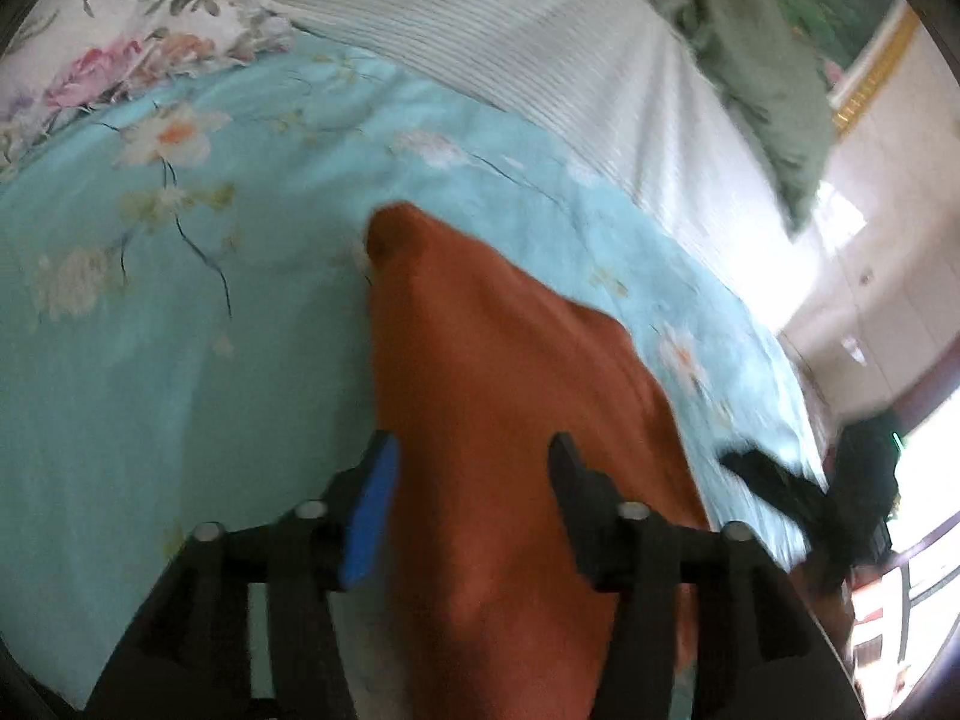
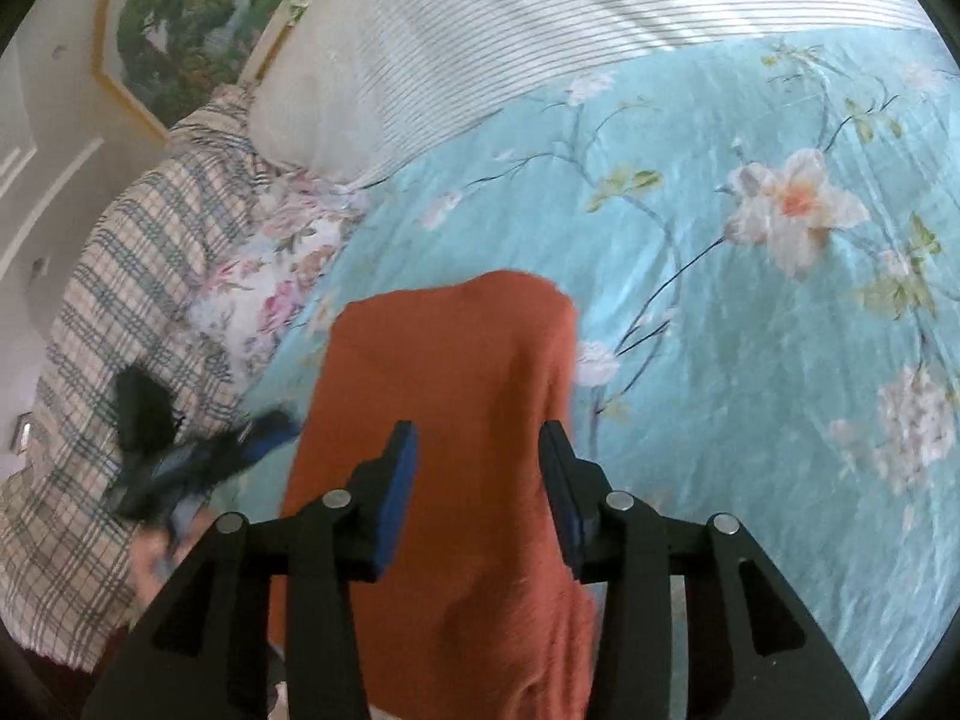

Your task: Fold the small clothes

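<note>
A rust-orange garment [image 1: 504,396] lies on the turquoise floral bedsheet [image 1: 180,330]. My left gripper [image 1: 474,456] is open, its jaws standing either side of the garment's near part, above it. In the right wrist view the same orange garment [image 2: 456,396] runs away from me between the jaws of my right gripper [image 2: 477,438], which is also open. The other gripper shows blurred at the right edge of the left wrist view [image 1: 798,498] and at the left of the right wrist view [image 2: 198,456]. Whether the fingers touch the cloth is unclear.
A white striped pillow [image 1: 540,48] and a green cloth [image 1: 762,78] lie at the head of the bed. A plaid blanket [image 2: 120,312] and a pink floral cloth [image 2: 282,264] lie at the bed's side. A framed picture [image 2: 180,18] hangs on the wall.
</note>
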The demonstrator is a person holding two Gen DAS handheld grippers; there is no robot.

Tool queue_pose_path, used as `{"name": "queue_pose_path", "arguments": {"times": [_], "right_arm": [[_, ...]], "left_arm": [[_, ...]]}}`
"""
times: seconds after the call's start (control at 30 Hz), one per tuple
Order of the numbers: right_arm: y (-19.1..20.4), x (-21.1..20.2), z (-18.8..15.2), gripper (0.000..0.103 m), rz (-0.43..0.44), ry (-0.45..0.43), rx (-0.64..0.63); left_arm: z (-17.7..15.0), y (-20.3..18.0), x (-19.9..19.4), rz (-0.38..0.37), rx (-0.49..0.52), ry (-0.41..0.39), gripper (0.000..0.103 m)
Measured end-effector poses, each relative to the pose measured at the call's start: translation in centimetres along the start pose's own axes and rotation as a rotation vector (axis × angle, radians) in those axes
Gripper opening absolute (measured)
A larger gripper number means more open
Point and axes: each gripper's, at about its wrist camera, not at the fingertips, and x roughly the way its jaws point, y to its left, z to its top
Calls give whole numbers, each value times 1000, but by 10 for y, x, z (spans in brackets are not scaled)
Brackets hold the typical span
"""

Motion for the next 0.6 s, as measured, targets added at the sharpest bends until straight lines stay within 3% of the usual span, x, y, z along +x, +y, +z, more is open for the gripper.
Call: {"name": "queue_pose_path", "arguments": {"times": [0.1, 0.2, 0.27, 0.3, 0.5, 0.6], "right_arm": [[6, 6, -6, 44, 27, 26, 9], [11, 7, -12, 44, 37, 46, -3], [13, 6, -14, 44, 41, 52, -15], [14, 5, -14, 44, 41, 52, -17], [7, 2, -10, 44, 35, 33, 1], [5, 6, -3, 44, 27, 29, 7]], "left_arm": [[33, 17, 35, -25, -70, 52, 55], [66, 36, 71, -71, -162, 86, 48], [82, 41, 86, -95, -174, 90, 12], [90, 40, 93, -91, -172, 85, 9], [115, 41, 82, 27, -152, -7, 10], [106, 34, 53, 14, -129, -53, 10]]}}
